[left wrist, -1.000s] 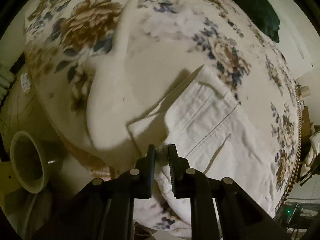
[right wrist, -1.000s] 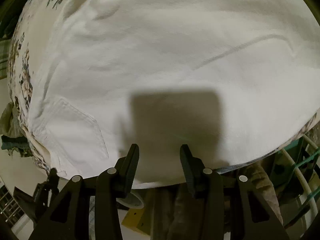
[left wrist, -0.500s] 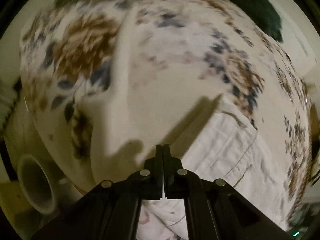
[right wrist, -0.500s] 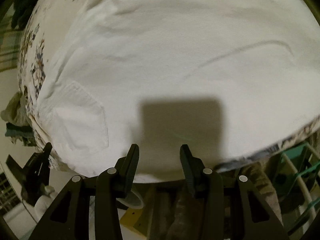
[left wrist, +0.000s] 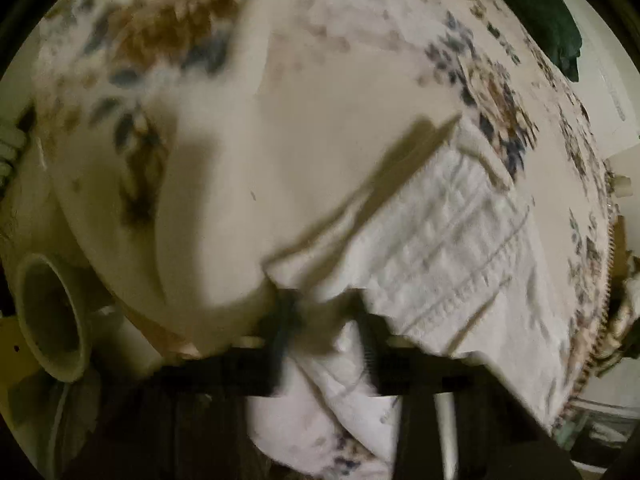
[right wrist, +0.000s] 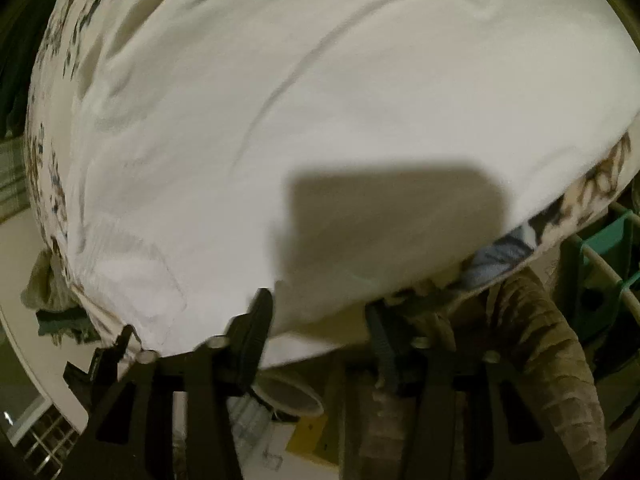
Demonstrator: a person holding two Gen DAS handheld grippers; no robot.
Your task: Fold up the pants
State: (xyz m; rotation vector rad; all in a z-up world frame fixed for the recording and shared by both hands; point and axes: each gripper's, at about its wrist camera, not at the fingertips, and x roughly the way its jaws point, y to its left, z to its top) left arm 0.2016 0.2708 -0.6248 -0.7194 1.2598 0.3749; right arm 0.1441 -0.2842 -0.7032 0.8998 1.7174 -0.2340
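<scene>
White pants (left wrist: 452, 248) spread on floral bedspread (left wrist: 168, 40), edge just ahead of both claws; left gripper (left wrist: 324, 332) jaws parting, cloth between; right gripper (right wrist: 320, 336) jaws closing, apart astride pants hem.

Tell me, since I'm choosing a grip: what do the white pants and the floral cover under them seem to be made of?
White pants: matte woven cloth, probably cotton twill; stitched seams and a patch pocket show. Floral cover: soft printed fabric, draping over the edge; its weave is too blurred to tell.
</scene>
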